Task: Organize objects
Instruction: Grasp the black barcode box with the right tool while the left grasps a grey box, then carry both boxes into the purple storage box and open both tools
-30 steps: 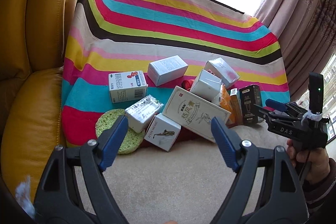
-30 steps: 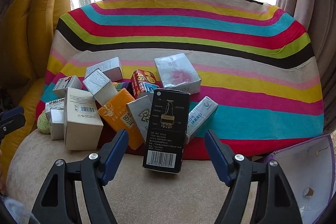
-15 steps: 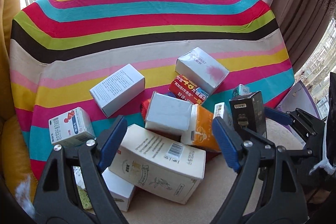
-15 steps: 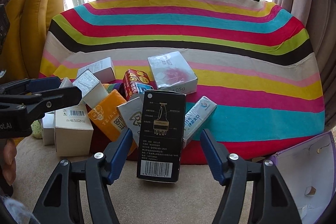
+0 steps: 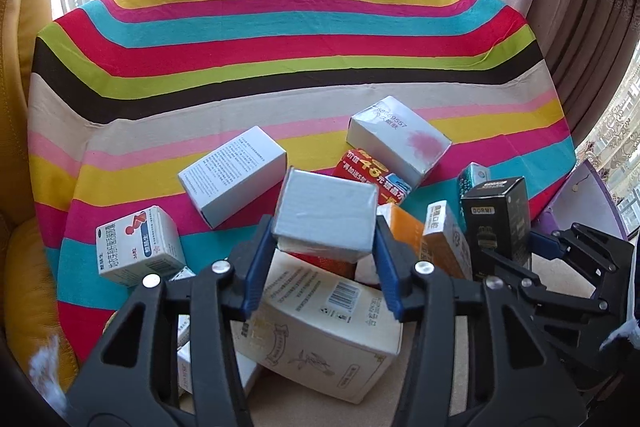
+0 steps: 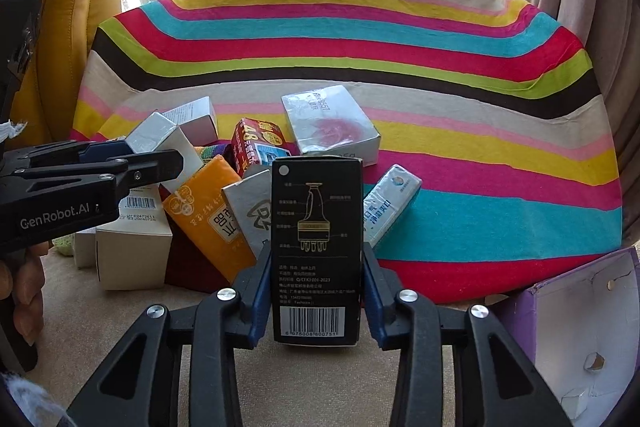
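Observation:
A heap of small boxes lies on a striped cloth (image 5: 280, 39). My left gripper (image 5: 324, 251) is shut on a silver-grey box (image 5: 326, 215) at the top of the heap, above a large cream box (image 5: 320, 323). My right gripper (image 6: 316, 287) is shut on an upright black box (image 6: 316, 247) with a gold drawing and a barcode; the same box shows in the left wrist view (image 5: 496, 223). The left gripper also shows at the left of the right wrist view (image 6: 104, 163).
Other boxes: white (image 5: 232, 175), silver with pink print (image 5: 400, 139), red (image 5: 372, 175), orange (image 6: 208, 215), blue-white (image 6: 392, 199), white with red figure (image 5: 136, 247). An open purple box (image 6: 576, 331) stands at the right. A yellow leather cushion (image 6: 76, 7) is at the left.
Both grippers moved forward and closed: the left on the silver-grey box, the right on the black box. Both were open one second ago.

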Demonstrator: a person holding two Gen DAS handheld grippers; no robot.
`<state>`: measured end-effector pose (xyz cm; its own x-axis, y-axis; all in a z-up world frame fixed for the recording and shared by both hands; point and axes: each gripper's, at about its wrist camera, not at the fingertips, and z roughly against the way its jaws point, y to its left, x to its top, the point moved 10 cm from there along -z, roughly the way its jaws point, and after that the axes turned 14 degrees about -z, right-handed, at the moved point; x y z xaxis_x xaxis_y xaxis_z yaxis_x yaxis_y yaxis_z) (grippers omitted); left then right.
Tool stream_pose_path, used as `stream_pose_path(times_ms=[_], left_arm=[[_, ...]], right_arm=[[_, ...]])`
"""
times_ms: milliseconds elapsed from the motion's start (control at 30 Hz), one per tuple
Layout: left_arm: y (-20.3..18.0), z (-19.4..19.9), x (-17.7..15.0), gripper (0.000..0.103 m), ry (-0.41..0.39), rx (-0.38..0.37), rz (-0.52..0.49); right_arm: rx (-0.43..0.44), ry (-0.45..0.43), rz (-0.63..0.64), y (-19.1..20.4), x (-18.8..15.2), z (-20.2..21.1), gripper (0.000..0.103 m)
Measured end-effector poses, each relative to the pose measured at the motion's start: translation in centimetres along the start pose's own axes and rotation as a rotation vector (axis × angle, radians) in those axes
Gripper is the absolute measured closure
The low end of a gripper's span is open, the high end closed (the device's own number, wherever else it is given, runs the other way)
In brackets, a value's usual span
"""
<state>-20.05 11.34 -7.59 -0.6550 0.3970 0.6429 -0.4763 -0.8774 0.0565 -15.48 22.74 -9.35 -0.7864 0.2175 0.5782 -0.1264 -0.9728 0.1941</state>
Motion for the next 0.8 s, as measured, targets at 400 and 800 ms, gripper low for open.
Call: stream_pose_path(times_ms=[400,800], left_arm=[[-0.3,6.8,-0.7,0.051,-0.219,0.128,0.111],[-3.9,9.2,-2.2,0.051,-0.285,0.076,0.133]], right_arm=[[-0.003,-0.109,-0.001,-0.2,0.0,2.5,0.063],[-0.012,-0.165,-0.030,-1.4,-1.1,5.2,0.063]])
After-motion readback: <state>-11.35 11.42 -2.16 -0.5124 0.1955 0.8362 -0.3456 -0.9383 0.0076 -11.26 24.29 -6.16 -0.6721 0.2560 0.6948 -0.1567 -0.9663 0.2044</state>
